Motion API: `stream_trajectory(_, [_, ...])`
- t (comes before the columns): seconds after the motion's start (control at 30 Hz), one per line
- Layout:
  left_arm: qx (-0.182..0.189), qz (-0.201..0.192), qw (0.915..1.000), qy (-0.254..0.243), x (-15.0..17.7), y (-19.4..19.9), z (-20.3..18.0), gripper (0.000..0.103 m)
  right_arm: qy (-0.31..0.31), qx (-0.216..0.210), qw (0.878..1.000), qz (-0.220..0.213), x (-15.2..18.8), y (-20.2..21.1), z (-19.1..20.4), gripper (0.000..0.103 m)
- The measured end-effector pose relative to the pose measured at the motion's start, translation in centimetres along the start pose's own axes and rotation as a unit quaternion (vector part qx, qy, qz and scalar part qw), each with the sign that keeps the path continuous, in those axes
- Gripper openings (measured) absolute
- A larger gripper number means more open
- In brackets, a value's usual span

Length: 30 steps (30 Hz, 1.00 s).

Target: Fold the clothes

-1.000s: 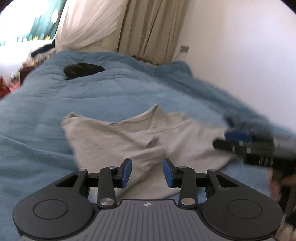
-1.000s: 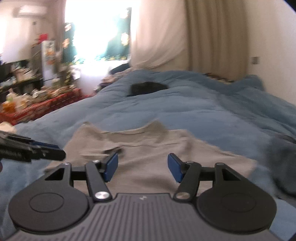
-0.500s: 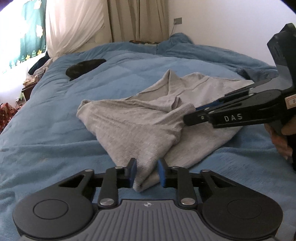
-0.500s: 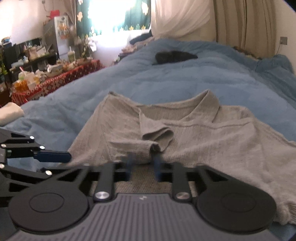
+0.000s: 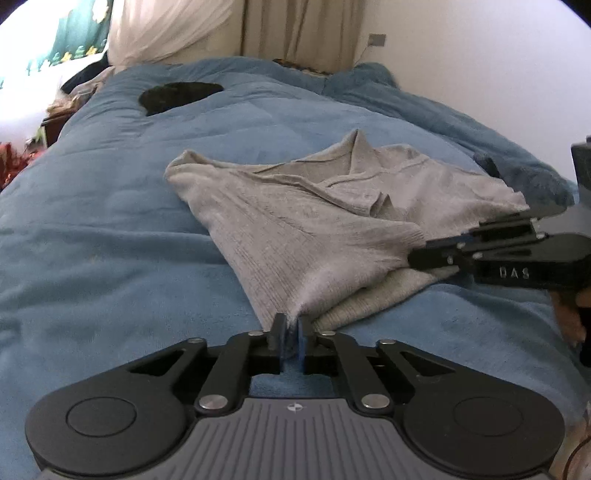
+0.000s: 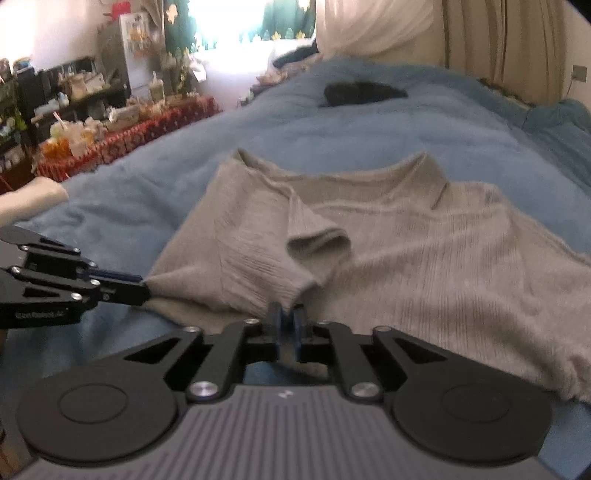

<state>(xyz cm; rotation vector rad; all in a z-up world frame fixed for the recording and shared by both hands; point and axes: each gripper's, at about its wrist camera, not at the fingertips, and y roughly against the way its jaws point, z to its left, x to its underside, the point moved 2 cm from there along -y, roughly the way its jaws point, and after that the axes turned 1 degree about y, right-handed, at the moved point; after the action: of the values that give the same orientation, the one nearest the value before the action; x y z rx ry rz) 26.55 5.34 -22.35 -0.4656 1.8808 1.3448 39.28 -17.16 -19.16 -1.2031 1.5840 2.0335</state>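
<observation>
- Sweater (image 5: 295, 221): grey ribbed knit, rumpled on the blue bedspread (image 5: 110, 221), sleeve folded across its chest.
- Left gripper (image 5: 290, 334) and right gripper (image 6: 286, 321) each pinch its hem, jaws easing open.

- A lived-in home bedroom is showing here: a wide bed (image 5: 110, 229) under a soft blue blanket is filling both views.
- Beyond the bed's far end, cream curtains (image 6: 498, 48) are hanging against a white wall.
- Left of the bed, a low table with a red patterned cloth (image 6: 122, 140) is carrying jars and bottles.
- Behind that table, a fridge (image 6: 129, 48) is standing beside a bright window (image 6: 229, 22).
</observation>
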Motion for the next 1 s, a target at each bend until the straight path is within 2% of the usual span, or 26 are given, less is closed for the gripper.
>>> stream_trajectory(0.07, [0.002,-0.009,0.9999,0.007,0.0,0.3,0.0,0.008,0.003,0.007,1.0,-0.011,-0.4,0.8,-0.4,0.02])
stream_trajectory(0.2, [0.019,-0.024,0.9987,0.04,-0.5,1.3,0.7,0.009,0.013,0.021,0.999,-0.031,-1.6,2.3,-1.3,0.02])
stream_trajectory(0.37, [0.039,-0.042,0.9946,0.087,-2.4,1.9,1.4,0.009,0.058,0.023,0.998,-0.031,-3.8,1.4,-1.2,0.021])
stream_trajectory(0.47, [0.042,-0.035,0.9935,0.1,-3.7,0.7,1.6,0.009,0.089,0.009,0.996,-0.024,-4.5,0.0,-0.4,0.022])
stream_trajectory(0.57, [0.04,-0.02,0.9931,0.108,-5.0,-1.4,1.7,0.009,0.12,0.007,0.993,-0.017,-4.8,-1.6,0.6,0.031])
stream_trajectory(0.67, [0.042,-0.003,0.9914,0.124,-5.9,-3.5,2.1,0.009,0.146,0.017,0.989,-0.006,-4.7,-3.3,1.1,0.032])
stream_trajectory(0.73, [0.044,0.002,0.9901,0.133,-6.4,-4.5,2.3,0.009,0.162,0.025,0.986,-0.002,-4.7,-4.2,1.2,0.026])
stream_trajectory(0.77, [0.046,0.003,0.9896,0.136,-6.6,-4.8,2.4,0.009,0.166,0.031,0.986,-0.001,-4.7,-4.5,1.1,0.006])
stream_trajectory(0.8, [0.048,0.004,0.989,0.14,-6.8,-5.1,2.5,0.009,0.165,0.037,0.986,-0.002,-4.9,-4.6,0.9,0.003])
stream_trajectory(1.0, [0.051,0.005,0.9892,0.137,-7.4,-5.8,2.8,0.009,0.092,0.066,0.993,-0.015,-6.9,-4.9,-3.2,0.004])
